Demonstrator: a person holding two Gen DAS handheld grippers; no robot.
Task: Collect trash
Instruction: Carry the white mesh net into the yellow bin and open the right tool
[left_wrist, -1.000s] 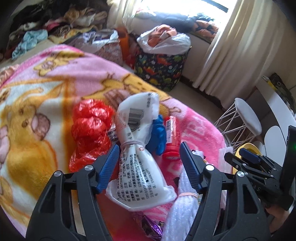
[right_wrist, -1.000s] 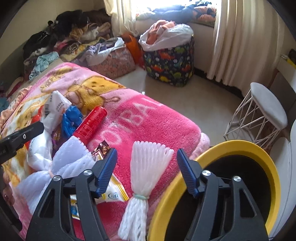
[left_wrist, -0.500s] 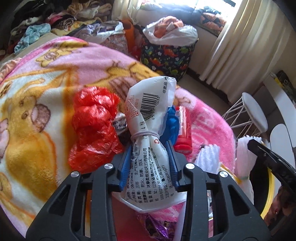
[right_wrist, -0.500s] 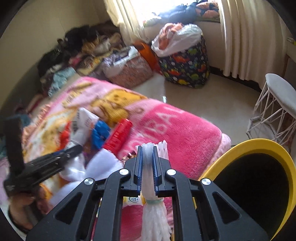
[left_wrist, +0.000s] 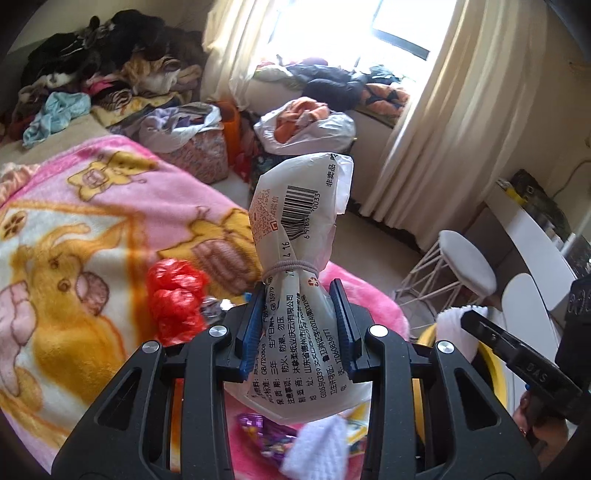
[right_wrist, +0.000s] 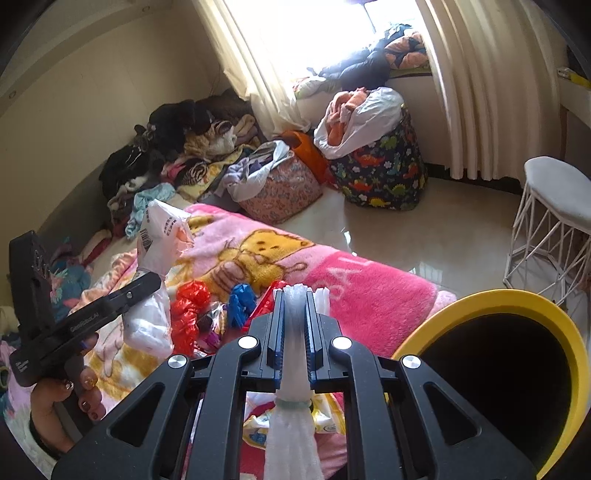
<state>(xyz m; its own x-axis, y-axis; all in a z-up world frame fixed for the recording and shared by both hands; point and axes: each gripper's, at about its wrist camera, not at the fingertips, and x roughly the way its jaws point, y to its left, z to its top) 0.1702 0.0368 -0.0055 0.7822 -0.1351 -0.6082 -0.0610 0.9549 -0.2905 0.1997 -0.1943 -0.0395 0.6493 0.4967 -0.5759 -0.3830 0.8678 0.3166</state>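
My left gripper (left_wrist: 297, 295) is shut on a white printed plastic bag (left_wrist: 299, 229) tied with a band, held up above the pink blanket (left_wrist: 92, 221). It also shows in the right wrist view (right_wrist: 159, 236). My right gripper (right_wrist: 295, 299) is shut on a white foam net sleeve (right_wrist: 293, 332), lifted over the blanket (right_wrist: 369, 291), beside the yellow-rimmed black bin (right_wrist: 517, 369). A red plastic bag (left_wrist: 173, 302), a blue bag (right_wrist: 240, 302) and wrappers (left_wrist: 258, 435) lie on the blanket.
A white wire stool (right_wrist: 554, 229) stands on the floor at the right. A dinosaur-print basket (right_wrist: 380, 173) and a floral bag (right_wrist: 280, 188) with clothes stand by the curtains. Piled clothes (left_wrist: 103, 74) lie at the back.
Both grippers shut on their items and lifted them off the blanket. The left one rose with the white bag; the right one rose with the foam net.
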